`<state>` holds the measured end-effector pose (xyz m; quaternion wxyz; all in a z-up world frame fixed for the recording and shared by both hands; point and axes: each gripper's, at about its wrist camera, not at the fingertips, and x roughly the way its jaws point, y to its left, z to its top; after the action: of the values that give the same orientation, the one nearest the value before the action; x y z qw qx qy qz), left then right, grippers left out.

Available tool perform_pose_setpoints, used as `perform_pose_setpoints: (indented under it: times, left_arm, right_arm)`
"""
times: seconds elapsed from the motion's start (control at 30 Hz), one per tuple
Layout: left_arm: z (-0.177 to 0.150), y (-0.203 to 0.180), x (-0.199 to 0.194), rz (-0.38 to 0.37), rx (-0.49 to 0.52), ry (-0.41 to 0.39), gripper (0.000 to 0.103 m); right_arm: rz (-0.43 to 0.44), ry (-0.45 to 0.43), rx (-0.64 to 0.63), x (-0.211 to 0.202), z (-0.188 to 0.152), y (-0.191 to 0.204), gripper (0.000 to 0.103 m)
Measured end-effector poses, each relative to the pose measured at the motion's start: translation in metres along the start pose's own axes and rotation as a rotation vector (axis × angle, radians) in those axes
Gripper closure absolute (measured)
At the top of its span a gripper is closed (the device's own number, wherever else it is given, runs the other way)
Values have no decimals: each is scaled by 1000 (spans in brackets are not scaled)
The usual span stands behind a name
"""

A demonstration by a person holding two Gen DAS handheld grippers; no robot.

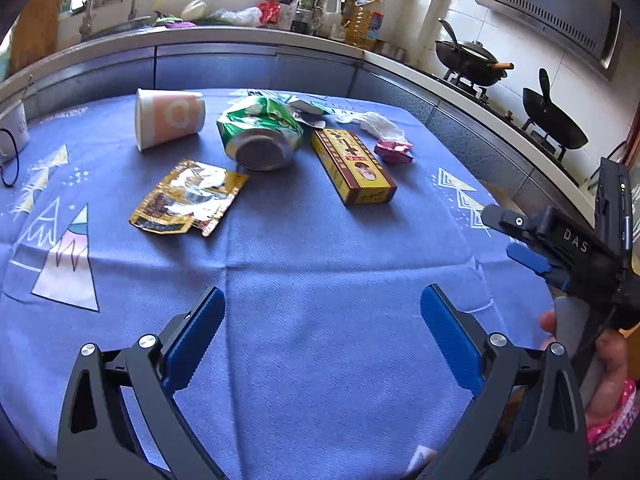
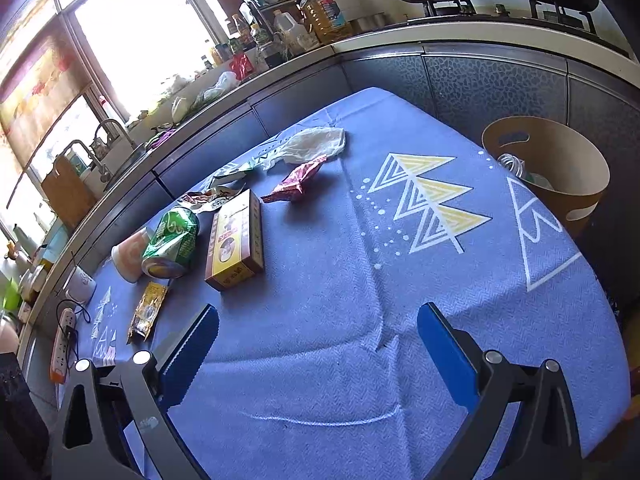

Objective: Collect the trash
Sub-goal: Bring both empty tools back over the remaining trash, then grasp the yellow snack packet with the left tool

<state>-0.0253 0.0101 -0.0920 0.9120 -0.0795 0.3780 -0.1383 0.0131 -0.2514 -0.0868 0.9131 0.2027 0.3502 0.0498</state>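
Trash lies on the blue tablecloth (image 1: 320, 264): a tipped paper cup (image 1: 168, 118), a crushed green can (image 1: 260, 132), a gold snack wrapper (image 1: 188, 198), a yellow-red box (image 1: 352, 166), a pink wrapper (image 1: 394, 150) and a clear plastic bag (image 1: 374, 122). The same box (image 2: 236, 240), can (image 2: 172, 242), pink wrapper (image 2: 296, 182) and bag (image 2: 308, 144) show in the right wrist view. A tan bin (image 2: 552, 168) stands past the table's right edge. My left gripper (image 1: 320, 312) is open and empty above bare cloth. My right gripper (image 2: 318, 328) is open and empty; it also shows in the left wrist view (image 1: 516, 240).
A kitchen counter (image 1: 240, 36) with bottles and a sink runs behind the table. Two woks (image 1: 472, 60) sit on the stove at the right. A white mug (image 1: 14, 128) and a power strip (image 2: 62, 344) are at the table's left.
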Motion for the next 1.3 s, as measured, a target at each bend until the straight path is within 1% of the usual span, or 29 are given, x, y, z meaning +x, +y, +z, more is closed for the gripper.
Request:
perform_pose_setpoints:
  times: [0.1,0.17,0.23,0.3,0.37,0.43,0.5,0.57,0.63,0.7,0.73,0.83,0.97,1.07,1.2,1.27,1.3]
  left_arm:
    - [5,1,-6,22,8,-37,6]
    - [12,2,-10,60,37,-69,6]
    - [20,4,-11,104,77,-80,6]
    - [31,7,-9,167,127,-83,6]
    - [42,12,-7,237,154,-75,6]
    - [49,24,-12,277,132,-91,6]
    - [56,40,-18,283,83,-107,6]
    - [63,59,-19,297,41,-90,6]
    - [67,79,-20,314,-4,-75,6]
    - [70,97,-21,321,-46,-68,6]
    - [70,105,-22,323,-64,-62,6]
    - [68,119,-21,316,-95,-52,6]
    - [64,119,-4,261,-88,-1,6]
    - [64,123,9,230,-98,28,10]
    - [66,139,26,162,-151,75,16]
    - [66,145,33,120,-179,99,16]
    - [66,148,37,105,-189,107,16]
  right_arm:
    - [-2,-8,-83,-1,15,11,10]
    - [5,-26,-135,-5,30,22,11]
    - [30,-55,-183,-12,50,35,13]
    - [49,-116,-231,-23,75,51,14]
    - [75,-189,-263,-37,95,66,14]
    - [122,-245,-273,-49,105,78,14]
    - [149,-269,-277,-50,104,87,16]
    - [170,-240,-271,-40,96,92,21]
    - [179,-154,-267,-19,82,93,34]
    - [178,-83,-258,0,66,90,42]
    - [177,-54,-252,8,59,88,44]
    - [163,-5,-240,23,43,83,45]
    - [148,55,-209,42,34,76,45]
    - [180,102,-168,49,33,71,46]
    - [173,100,-230,50,31,85,47]
    - [179,105,-252,53,31,93,48]
    - [185,113,-262,56,31,99,51]
